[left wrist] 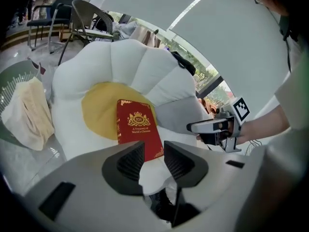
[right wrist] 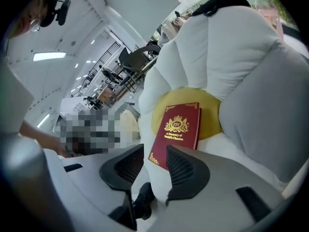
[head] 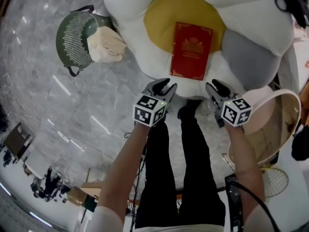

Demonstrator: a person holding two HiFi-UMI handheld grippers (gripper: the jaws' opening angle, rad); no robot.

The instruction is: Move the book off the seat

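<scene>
Your left gripper [head: 163, 87] and right gripper [head: 216, 88] hover just before the red book [head: 191, 50] on the flower-shaped seat [head: 126, 13], both with fingers apart and empty.

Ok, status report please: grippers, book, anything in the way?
Left gripper open, empty. Right gripper open, empty. Book flat on seat, untouched. Nothing in the way.

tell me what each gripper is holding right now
left gripper: open, holding nothing, short of the book
right gripper: open, holding nothing
</scene>
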